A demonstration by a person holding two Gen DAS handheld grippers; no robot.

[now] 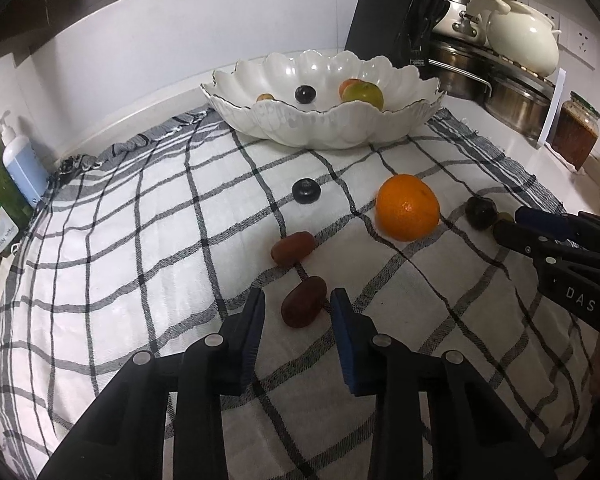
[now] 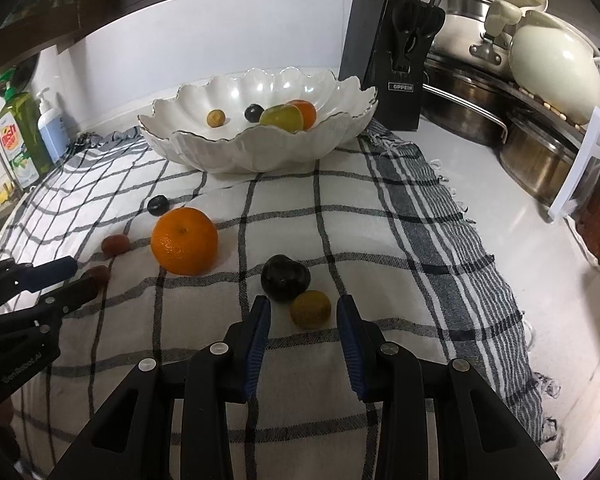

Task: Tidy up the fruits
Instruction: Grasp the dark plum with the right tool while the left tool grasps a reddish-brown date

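The checked cloth (image 1: 148,264) covers the counter under both of my tools. Beyond my fingers, at the cloth's far edge, stands the scalloped white bowl (image 1: 308,132). It holds a green-yellow fruit (image 2: 281,117) touching an orange one (image 2: 306,112) behind it, a dark plum (image 1: 304,94) near the centre, and a small brownish fruit (image 2: 215,118) apart on the left.

On the cloth, the large orange (image 1: 407,207) lies between my two tools, ahead of both. A small dark fruit (image 1: 306,191) lies farther out, toward the bowl.

My left gripper (image 1: 298,312) straddles a reddish-brown date (image 1: 303,301). The jaws stand apart: the right pad looks touching or just beside the date, and a gap shows at the left pad. A second date (image 1: 293,243) lies just ahead of these fingertips.

My right gripper (image 2: 304,318) brackets a small olive-yellow fruit (image 2: 311,309). The jaws stand apart, with cloth visible on both sides of the fruit. A dark plum (image 2: 285,278) lies just ahead, touching or nearly touching that fruit.

Procedure, as I judge it: centre each fruit between the pads before closing. Close gently; both fruits look soft and round and may roll or squirt forward. Keep the right fingertips clear of the plum. Lift straight, then carry to the bowl.
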